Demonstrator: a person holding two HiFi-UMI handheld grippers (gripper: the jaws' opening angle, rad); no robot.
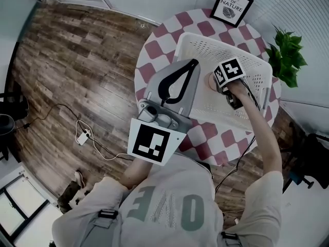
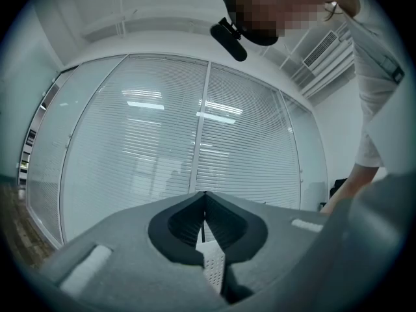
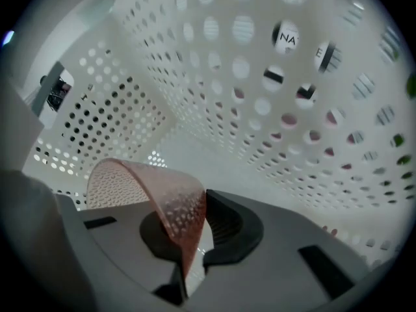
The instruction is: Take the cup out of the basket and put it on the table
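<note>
Thin pink translucent cup (image 3: 166, 197), perforations showing through, wall pinched between right gripper (image 3: 194, 236) jaws inside white basket (image 3: 273, 129); base hidden. Left gripper (image 2: 207, 229) jaws clamp basket edge.

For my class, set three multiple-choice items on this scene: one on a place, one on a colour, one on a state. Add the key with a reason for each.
1. Where is the cup?
A. on the floor
B. inside the basket
C. on a chair

2. What colour is the basket?
A. white
B. black
C. green

3. What is the state of the right hand-held gripper?
A. wide open over the cup
B. shut with nothing between its jaws
C. shut on the cup's wall

Key:
1 B: the right gripper view shows perforated basket walls all around the cup.
2 A: its walls show white in the head view and the right gripper view.
3 C: its jaws pinch the thin pink wall between them.
</note>
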